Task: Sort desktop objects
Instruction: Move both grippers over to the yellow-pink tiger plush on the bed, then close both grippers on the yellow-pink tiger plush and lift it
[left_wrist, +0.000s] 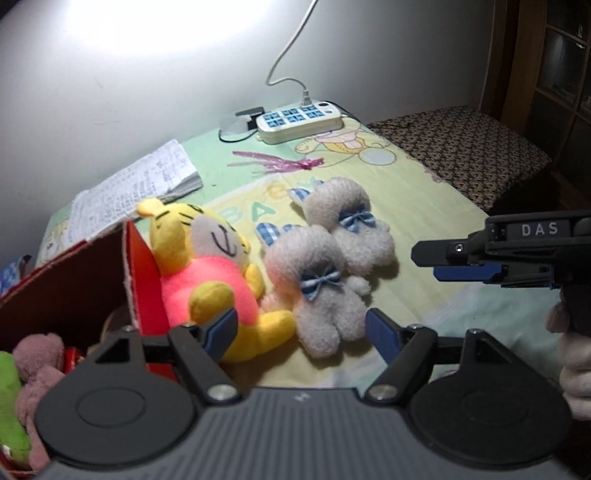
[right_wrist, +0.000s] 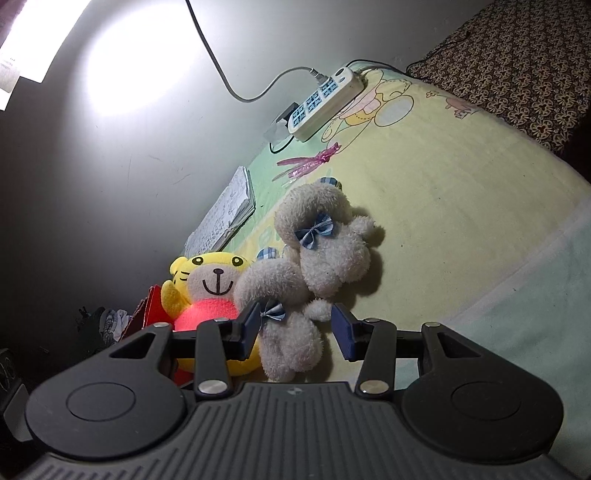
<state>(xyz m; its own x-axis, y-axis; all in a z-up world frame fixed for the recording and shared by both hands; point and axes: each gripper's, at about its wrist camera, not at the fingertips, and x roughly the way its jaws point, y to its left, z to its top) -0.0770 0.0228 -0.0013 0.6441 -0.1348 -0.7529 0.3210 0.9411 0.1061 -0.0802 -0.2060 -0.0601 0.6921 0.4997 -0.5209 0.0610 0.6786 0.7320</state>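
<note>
Both your grippers, left gripper (left_wrist: 301, 328) and right gripper (right_wrist: 295, 330), gape wide and empty beside the red box (left_wrist: 138, 280), framing the nearer grey bear (right_wrist: 291, 332), presumably to bin it.

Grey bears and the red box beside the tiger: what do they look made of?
Grey bears: looks like nubbly, matte plush, fuzzy edges throughout; the checked blue bows seem woven fabric. Red box: probably cardboard, judging by its pale, rough cut edge and thin flat wall, red with a dull finish. Yellow tiger: smoother fleece-like plush.
</note>
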